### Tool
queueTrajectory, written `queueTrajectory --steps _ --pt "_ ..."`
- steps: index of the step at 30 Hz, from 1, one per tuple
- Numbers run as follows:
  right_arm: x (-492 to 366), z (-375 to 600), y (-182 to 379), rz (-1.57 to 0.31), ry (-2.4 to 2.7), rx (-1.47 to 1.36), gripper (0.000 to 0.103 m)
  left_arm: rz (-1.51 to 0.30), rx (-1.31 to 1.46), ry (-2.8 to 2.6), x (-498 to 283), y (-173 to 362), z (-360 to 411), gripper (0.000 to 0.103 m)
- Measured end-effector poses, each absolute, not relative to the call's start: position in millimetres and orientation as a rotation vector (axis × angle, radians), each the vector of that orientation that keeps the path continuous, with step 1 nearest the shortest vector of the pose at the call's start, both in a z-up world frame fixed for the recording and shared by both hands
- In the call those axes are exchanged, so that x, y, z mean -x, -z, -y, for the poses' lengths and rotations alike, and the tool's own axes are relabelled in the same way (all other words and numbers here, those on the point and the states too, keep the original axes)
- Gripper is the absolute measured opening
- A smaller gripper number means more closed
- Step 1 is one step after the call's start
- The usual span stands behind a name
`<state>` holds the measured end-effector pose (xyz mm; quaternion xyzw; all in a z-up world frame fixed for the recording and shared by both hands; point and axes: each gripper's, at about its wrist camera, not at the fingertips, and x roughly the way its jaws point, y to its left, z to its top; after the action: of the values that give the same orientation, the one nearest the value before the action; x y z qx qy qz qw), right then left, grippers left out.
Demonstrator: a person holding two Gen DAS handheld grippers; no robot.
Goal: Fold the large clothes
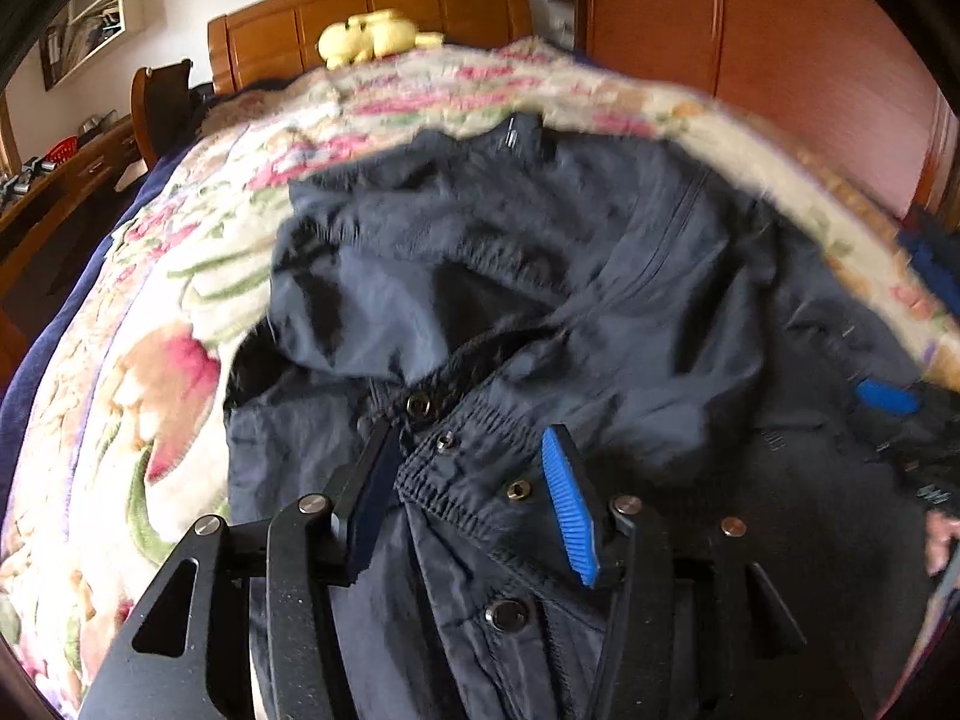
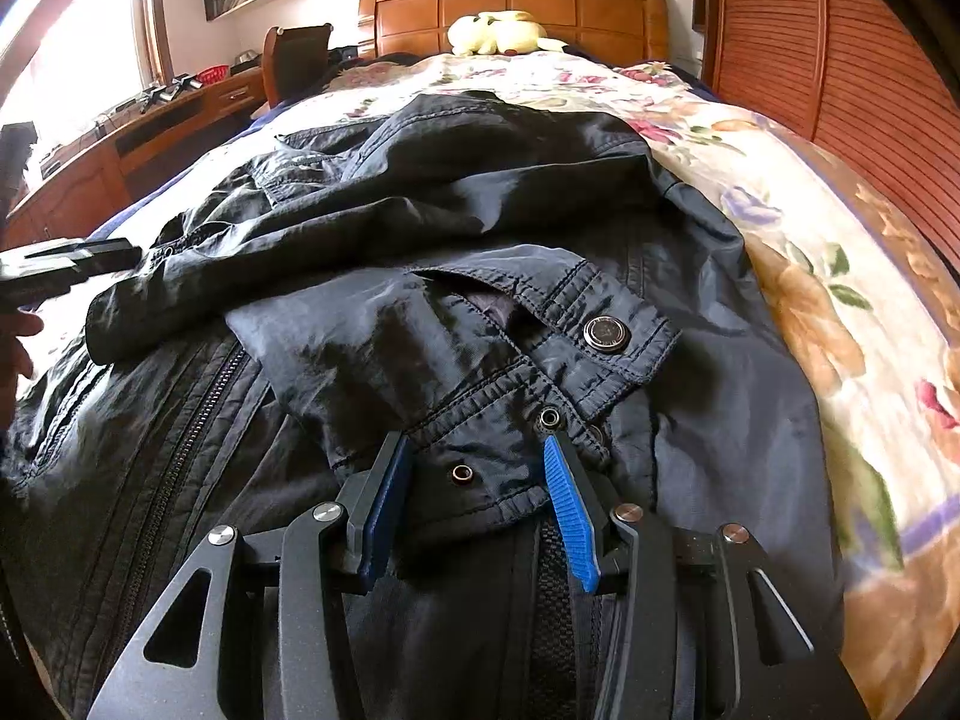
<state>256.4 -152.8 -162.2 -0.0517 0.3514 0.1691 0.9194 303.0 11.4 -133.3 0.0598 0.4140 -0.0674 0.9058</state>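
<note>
A dark navy jacket (image 1: 540, 276) lies crumpled on a floral bedspread (image 1: 120, 408); it also fills the right wrist view (image 2: 456, 222). My left gripper (image 1: 468, 438) is open, its blue-padded fingers standing either side of a snap-buttoned hem edge. My right gripper (image 2: 474, 450) is open over a snap-buttoned cuff (image 2: 600, 336), with the jacket's zipper (image 2: 180, 444) to its left. The right gripper's blue pad shows at the right edge of the left wrist view (image 1: 888, 399). The left gripper shows at the left edge of the right wrist view (image 2: 72, 264).
A wooden headboard (image 2: 510, 6) with a yellow plush toy (image 2: 498, 30) is at the far end of the bed. A wooden desk (image 2: 120, 144) and a chair (image 2: 297, 60) stand on the left. A wooden wardrobe (image 2: 840, 72) is on the right.
</note>
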Motion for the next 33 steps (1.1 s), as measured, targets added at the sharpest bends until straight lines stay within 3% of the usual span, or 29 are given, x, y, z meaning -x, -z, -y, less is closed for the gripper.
queueTrajectory --steps 6,14,17,21,24,33 --pt "-256.9 152.5 161.7 -0.725 -0.353 0.101 0.048 -0.912 -0.135 0.094 -312.7 158.1 -12.9 0.057" --pt "-257.0 152.9 161.7 -0.727 -0.357 0.099 0.048 -0.911 -0.094 0.109 -312.1 161.2 -17.8 0.057" --pt "-257.0 153.0 161.7 -0.726 -0.357 0.099 0.048 -0.922 -0.100 0.124 -312.4 160.6 -16.8 0.049" --pt "-257.0 152.8 161.7 -0.727 -0.357 0.099 0.048 -0.915 -0.118 0.107 -309.4 154.7 -21.0 0.022" --pt "-257.1 152.9 161.7 -0.727 -0.358 0.099 0.048 -0.897 -0.123 0.109 -303.4 146.6 -23.9 0.012" --pt "-257.2 153.1 161.9 -0.727 -0.358 0.099 0.048 -0.730 -0.086 0.061 -263.4 100.1 -32.3 0.011"
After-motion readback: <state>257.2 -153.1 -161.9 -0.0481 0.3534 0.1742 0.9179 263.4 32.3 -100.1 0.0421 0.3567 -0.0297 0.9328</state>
